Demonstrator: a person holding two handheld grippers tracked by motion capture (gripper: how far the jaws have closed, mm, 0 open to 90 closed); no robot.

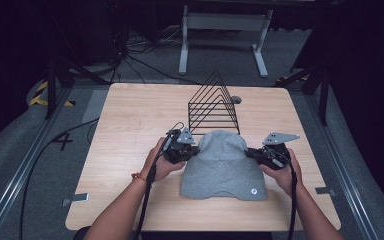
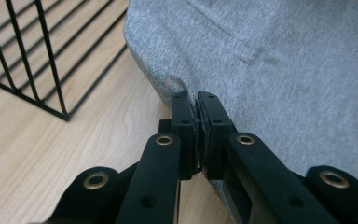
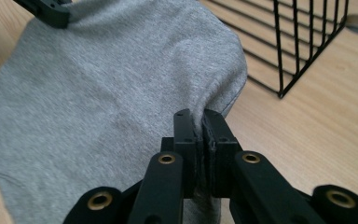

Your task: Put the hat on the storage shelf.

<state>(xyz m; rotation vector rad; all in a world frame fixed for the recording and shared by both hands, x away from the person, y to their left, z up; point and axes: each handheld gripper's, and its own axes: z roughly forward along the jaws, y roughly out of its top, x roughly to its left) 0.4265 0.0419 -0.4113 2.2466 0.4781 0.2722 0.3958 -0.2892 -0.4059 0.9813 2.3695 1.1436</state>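
A grey folded garment (image 1: 224, 167) with a small white round mark near its front right corner lies in the middle of the wooden table (image 1: 130, 125). My left gripper (image 1: 194, 151) is shut on the garment's left edge (image 2: 177, 79), the cloth pinched between its jaws. My right gripper (image 1: 252, 153) is shut on the right edge (image 3: 223, 93), with fabric bunched between the pads. Between the two grips the far part of the garment is raised a little off the table, and its near edge rests on the wood.
A black wire rack (image 1: 213, 105) with a peaked top stands just behind the garment, close to both grippers (image 2: 28, 56) (image 3: 298, 42). A small round grommet (image 1: 236, 99) sits in the table behind the rack. Bare wood lies to the left and right.
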